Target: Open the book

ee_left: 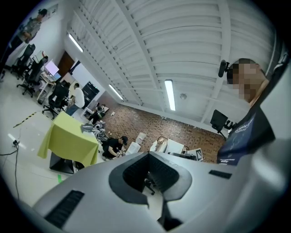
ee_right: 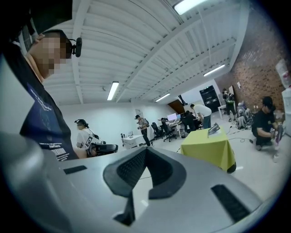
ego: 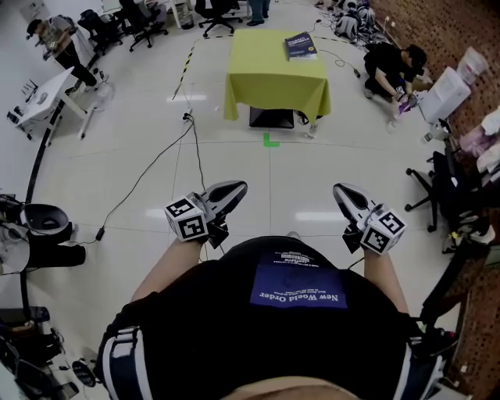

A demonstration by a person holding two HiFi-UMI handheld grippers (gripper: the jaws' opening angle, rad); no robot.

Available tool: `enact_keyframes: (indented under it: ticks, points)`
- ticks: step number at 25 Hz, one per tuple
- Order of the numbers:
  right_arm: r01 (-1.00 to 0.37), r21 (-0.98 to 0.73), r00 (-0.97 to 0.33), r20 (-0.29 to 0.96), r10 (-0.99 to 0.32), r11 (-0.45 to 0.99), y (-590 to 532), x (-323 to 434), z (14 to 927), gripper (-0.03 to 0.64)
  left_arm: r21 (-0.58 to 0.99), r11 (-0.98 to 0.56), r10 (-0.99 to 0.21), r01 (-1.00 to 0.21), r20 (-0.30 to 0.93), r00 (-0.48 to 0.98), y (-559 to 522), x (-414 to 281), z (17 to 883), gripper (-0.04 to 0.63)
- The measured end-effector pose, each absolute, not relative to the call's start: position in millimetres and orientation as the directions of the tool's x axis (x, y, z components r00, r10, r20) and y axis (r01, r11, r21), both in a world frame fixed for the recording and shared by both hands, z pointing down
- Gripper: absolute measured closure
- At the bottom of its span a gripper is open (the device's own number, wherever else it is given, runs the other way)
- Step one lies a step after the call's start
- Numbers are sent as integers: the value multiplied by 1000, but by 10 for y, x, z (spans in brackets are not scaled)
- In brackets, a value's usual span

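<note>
Book [ego: 301,45] lies closed at upper centre on the yellow-draped counter [ego: 273,78]. Left gripper [ego: 237,190] and right gripper [ego: 342,193] at mid-frame, well short of the counter: jaws together, empty.

This is a big work room, like an office and a lab together. It has a shiny white floor [ego: 117,148], a brick wall [ee_left: 150,124], rolling chairs [ego: 144,19], desks [ego: 39,101] with screens [ee_left: 51,68], long ceiling lights [ee_left: 169,94], and wires [ego: 152,168] on the floor.

Dark-blue book [ego: 301,44], closed, flat on table [ego: 273,78]
</note>
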State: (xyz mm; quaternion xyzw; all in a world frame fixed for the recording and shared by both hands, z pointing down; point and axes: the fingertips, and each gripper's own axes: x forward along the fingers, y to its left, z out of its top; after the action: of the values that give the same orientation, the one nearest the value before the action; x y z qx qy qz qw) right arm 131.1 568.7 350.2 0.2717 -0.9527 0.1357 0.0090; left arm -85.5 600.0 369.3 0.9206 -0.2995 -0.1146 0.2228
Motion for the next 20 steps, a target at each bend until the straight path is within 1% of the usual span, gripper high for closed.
enact_keyframes:
  ticks: [5,9,12,16,20]
  points:
    - [-460,-230,-888,92,-451,858,4938,1518,3572,629,472,-676,-666,-565,-63,744,5364,-637,3730,589]
    - [-409,-182,-912,108,-395,894,4277,1823,3457,629,457,-653,-706,-604,-78,704,4818,-308,3561,589]
    - [-368,-153,-929,98,-357,917,3837,2043,3358,629,434,-636,-731,-638,-74,678,4419,-87,3470,589]
    - [-340,-157,-940,77,-331,927,3326,2218,3329,629,418,-626,-745,-658,-74,663,3983,155,3373,589]
    - [-323,-167,-946,76,-314,932,2970,2184,3378,629,428,-610,-751,-667,-44,659,3641,148,3411,589]
